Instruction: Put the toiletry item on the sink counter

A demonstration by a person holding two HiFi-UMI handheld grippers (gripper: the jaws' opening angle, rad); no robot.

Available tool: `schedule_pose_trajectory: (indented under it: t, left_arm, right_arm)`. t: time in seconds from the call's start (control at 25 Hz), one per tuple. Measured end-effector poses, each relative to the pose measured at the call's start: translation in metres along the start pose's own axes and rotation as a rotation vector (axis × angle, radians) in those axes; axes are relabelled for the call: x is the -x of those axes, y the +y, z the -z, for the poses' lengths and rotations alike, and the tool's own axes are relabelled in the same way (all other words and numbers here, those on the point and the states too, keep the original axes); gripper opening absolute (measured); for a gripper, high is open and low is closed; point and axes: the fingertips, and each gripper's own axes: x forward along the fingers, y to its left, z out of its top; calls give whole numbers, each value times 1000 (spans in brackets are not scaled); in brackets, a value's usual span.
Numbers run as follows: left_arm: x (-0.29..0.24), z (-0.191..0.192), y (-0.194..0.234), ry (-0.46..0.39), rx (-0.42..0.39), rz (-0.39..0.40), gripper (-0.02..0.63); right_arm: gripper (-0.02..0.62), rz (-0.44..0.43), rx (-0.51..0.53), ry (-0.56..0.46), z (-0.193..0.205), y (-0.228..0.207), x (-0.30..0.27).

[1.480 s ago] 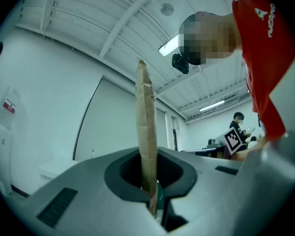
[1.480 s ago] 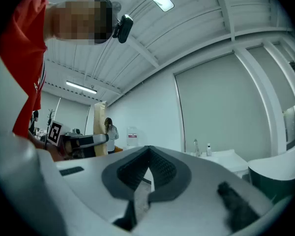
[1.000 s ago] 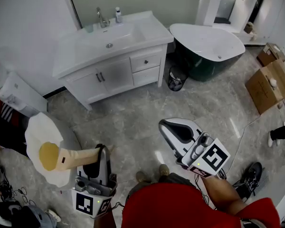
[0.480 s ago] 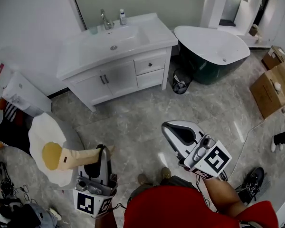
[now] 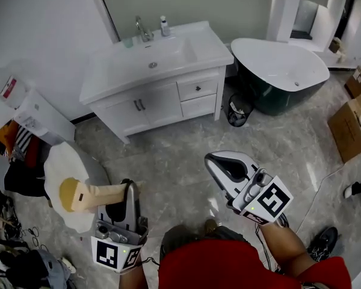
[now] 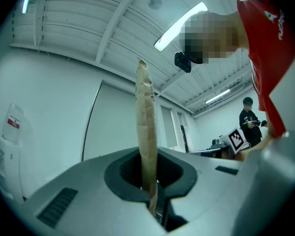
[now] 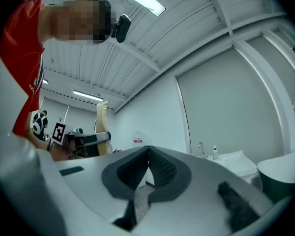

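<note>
A flat tan toiletry tube (image 5: 102, 192) sticks out leftward from my left gripper (image 5: 127, 190), whose jaws are shut on its near end. In the left gripper view the tube (image 6: 146, 127) rises edge-on from between the pads of that gripper (image 6: 148, 181). My right gripper (image 5: 212, 159) hovers over the floor to the right, shut with nothing in it; its dark pads meet in the right gripper view (image 7: 148, 151). The white sink counter (image 5: 198, 53) stands at the far wall, well apart from both grippers, and also shows small in the right gripper view (image 7: 231, 159).
On the counter are a faucet (image 5: 143, 29), a small bottle (image 5: 164, 24) and a cup (image 5: 128, 41). A dark bathtub (image 5: 283, 71) and a bin (image 5: 237, 110) stand right of it. A white cushion (image 5: 60, 161) with a yellow centre lies under the tube. Cardboard box (image 5: 352, 128) right, clothes (image 5: 18, 155) left.
The head view has swung, so the vanity and tub sit further right and lower in the frame. Both grippers keep their pose, and the left still holds the tube.
</note>
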Motion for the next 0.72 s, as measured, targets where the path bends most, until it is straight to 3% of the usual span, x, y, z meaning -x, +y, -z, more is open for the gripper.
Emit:
schedule_pose_trajectory:
  t: [0.4,0.72]
  left_arm:
    - [-30,12,31,8,2,-59,35]
    - [-77,38,133,-9,7,-78,35]
  right_arm:
    - [28,-34,-39,-4,4,-28,-38]
    - [28,-44,-21,23,26,-71,-138]
